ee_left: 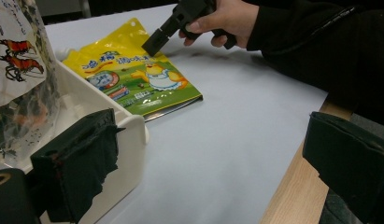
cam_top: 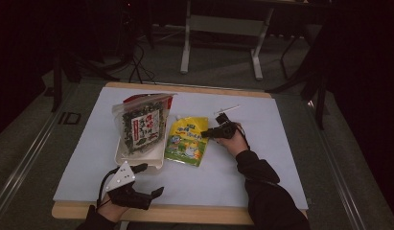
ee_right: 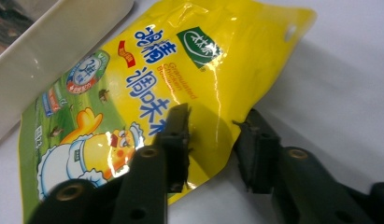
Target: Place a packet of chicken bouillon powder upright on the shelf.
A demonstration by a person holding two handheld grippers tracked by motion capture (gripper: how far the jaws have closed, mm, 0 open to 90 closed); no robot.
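Note:
A yellow and green seasoning pouch (cam_top: 187, 141) (ee_left: 133, 79) (ee_right: 133, 84) lies flat on the white mat (cam_top: 223, 177), just right of a white tray (cam_top: 137, 161) (ee_left: 133, 135) (ee_right: 54, 51). A clear bag of dark dried flakes (cam_top: 142, 124) (ee_left: 17, 70) with a red zip top stands in the tray. My right gripper (cam_top: 206, 134) (ee_right: 213, 140) (ee_left: 154, 44) is open, one jaw over the pouch's right edge and the other over the mat beside it. My left gripper (cam_top: 149, 179) (ee_left: 213, 163) is open wide at the tray's front corner, holding nothing.
A thin white stick (cam_top: 226, 109) lies on the mat behind the right hand. The wooden table edge (cam_top: 185, 213) runs along the front, close to my left gripper. Beyond the table, a desk frame (cam_top: 221, 28) and cables stand on the dark floor.

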